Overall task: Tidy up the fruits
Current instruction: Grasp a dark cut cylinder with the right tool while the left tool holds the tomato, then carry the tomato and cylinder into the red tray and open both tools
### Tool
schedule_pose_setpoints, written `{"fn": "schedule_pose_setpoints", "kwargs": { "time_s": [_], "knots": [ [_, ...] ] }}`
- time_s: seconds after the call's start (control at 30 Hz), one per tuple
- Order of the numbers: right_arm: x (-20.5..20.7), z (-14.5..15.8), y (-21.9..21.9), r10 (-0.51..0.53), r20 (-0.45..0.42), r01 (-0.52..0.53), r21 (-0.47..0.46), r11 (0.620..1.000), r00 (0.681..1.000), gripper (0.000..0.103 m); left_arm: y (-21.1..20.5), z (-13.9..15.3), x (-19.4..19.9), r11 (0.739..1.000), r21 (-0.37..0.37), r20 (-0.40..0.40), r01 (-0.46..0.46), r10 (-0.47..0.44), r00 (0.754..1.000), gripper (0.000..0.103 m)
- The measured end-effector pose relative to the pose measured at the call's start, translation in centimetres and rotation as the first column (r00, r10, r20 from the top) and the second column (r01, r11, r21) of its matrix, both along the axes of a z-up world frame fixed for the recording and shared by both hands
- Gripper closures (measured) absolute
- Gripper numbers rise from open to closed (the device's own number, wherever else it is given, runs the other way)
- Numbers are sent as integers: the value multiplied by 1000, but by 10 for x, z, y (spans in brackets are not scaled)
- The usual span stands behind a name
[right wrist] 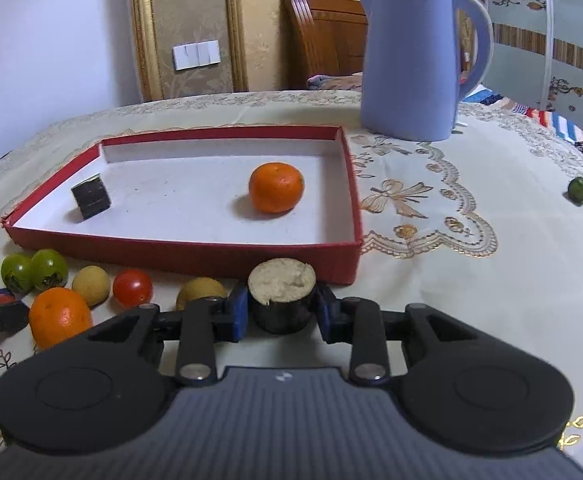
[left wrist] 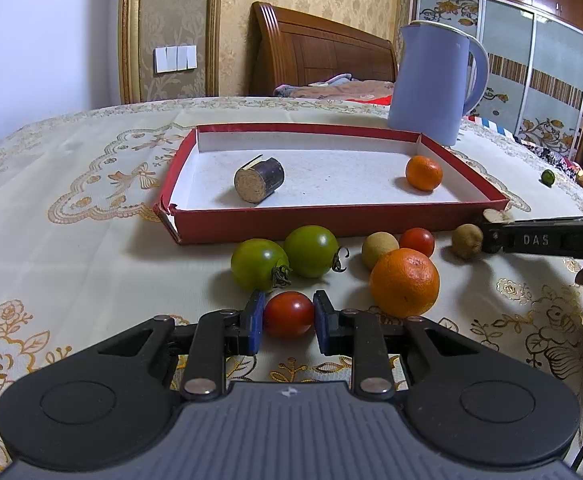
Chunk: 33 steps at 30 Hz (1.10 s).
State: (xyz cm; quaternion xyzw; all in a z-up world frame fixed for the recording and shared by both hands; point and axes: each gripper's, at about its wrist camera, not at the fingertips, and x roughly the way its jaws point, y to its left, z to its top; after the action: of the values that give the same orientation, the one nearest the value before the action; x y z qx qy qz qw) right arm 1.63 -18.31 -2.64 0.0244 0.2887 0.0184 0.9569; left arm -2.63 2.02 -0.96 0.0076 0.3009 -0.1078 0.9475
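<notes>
A red shallow box (left wrist: 331,222) (right wrist: 195,254) holds a dark sugarcane piece (left wrist: 258,180) (right wrist: 90,196) and a mandarin (left wrist: 423,173) (right wrist: 276,187). My left gripper (left wrist: 288,314) is shut on a red cherry tomato (left wrist: 289,315) on the cloth in front of the box. My right gripper (right wrist: 282,309) is shut on a second sugarcane piece (right wrist: 282,294) by the box's near right corner. Loose in front of the box lie two green tomatoes (left wrist: 283,256) (right wrist: 35,270), an orange (left wrist: 404,282) (right wrist: 60,316), a red tomato (left wrist: 416,241) (right wrist: 132,288) and two longans (left wrist: 379,249) (right wrist: 90,283).
A blue kettle (left wrist: 431,80) (right wrist: 411,56) stands behind the box's right end. A small green fruit (left wrist: 547,178) (right wrist: 578,190) lies far right on the embroidered tablecloth. The right gripper's arm (left wrist: 551,238) shows in the left wrist view beside a longan (left wrist: 466,241).
</notes>
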Motion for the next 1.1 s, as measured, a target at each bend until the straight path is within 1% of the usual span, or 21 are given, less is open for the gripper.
{"fn": "schedule_pose_setpoints", "kwargs": {
  "time_s": [0.07,0.1,0.17,0.3,0.4,0.53,0.83,1.1],
  "knots": [
    [-2,1,-2,-44,6,44,-6,999,999,72,-1,0,-1,1000,7,2,-3,3,1000,78],
    [-2,1,-4,-50,5,50,0,999,999,72,-2,0,-2,1000,14,5,-2,2,1000,78],
    [-1,0,-6,-52,-3,52,11,999,999,72,-3,0,-2,1000,21,7,-2,2,1000,78],
    [0,-1,0,-54,-9,54,-31,998,998,71,-4,0,-1,1000,23,8,-2,2,1000,78],
    [0,-1,-1,-55,-9,54,-25,998,998,71,-5,0,-2,1000,23,10,-8,7,1000,78],
    [0,-1,2,-55,-11,55,-40,998,998,71,-5,0,-2,999,27,10,-18,18,1000,78],
    [0,-1,-1,-59,-7,59,-26,998,998,72,-8,0,-2,998,52,13,-37,36,999,78],
    [-2,0,-1,-72,-6,72,-19,997,997,71,-9,2,5,998,42,-3,-57,57,998,78]
  ]
}}
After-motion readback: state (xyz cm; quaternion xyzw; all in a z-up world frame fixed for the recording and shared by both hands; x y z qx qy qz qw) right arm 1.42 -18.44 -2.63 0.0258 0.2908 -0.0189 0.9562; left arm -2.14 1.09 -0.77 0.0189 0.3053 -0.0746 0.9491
